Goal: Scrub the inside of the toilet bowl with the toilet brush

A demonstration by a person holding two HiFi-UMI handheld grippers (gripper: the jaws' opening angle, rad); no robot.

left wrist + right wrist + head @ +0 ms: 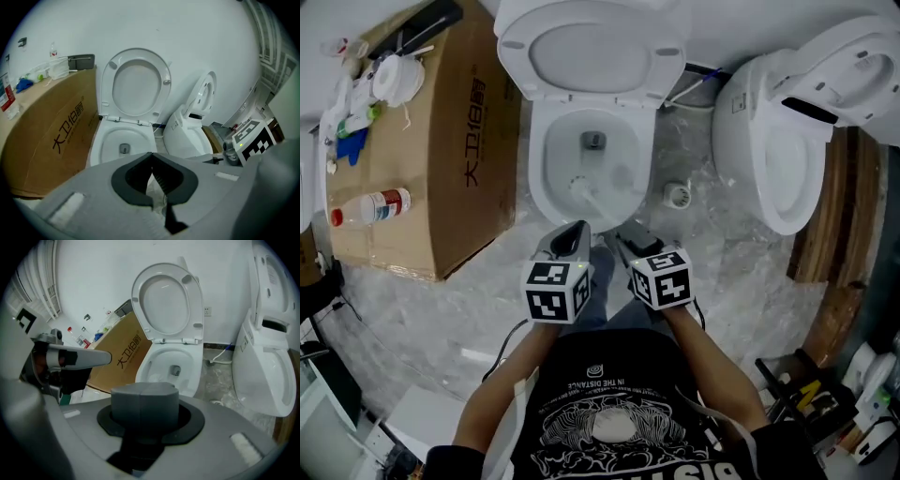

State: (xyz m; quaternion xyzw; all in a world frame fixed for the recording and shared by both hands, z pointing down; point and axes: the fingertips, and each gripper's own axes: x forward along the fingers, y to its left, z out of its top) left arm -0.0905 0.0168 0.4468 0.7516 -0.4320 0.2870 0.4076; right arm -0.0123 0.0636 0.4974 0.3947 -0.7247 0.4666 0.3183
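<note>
A white toilet (539, 164) stands ahead with seat and lid raised; the left gripper view (101, 140) and the right gripper view (190, 369) both show it too. Inside the bowl lies a pale brush-like thing (579, 186), its thin handle slanting toward the front rim; it is too faint to be sure. My left gripper (575, 229) hovers just short of the front rim, shut with its tips touching (151, 155) and nothing between them. Beside it my right gripper (630, 234) is shut too, its pads pressed into one grey block (145, 391). Neither gripper holds the brush.
A large cardboard box (459, 141) stands left of the toilet, with bottles (370, 206) and clutter on top. A second toilet (778, 150) stands at the right, against wooden boards (834, 234). A small white fitting (677, 195) sits on the plastic-covered floor.
</note>
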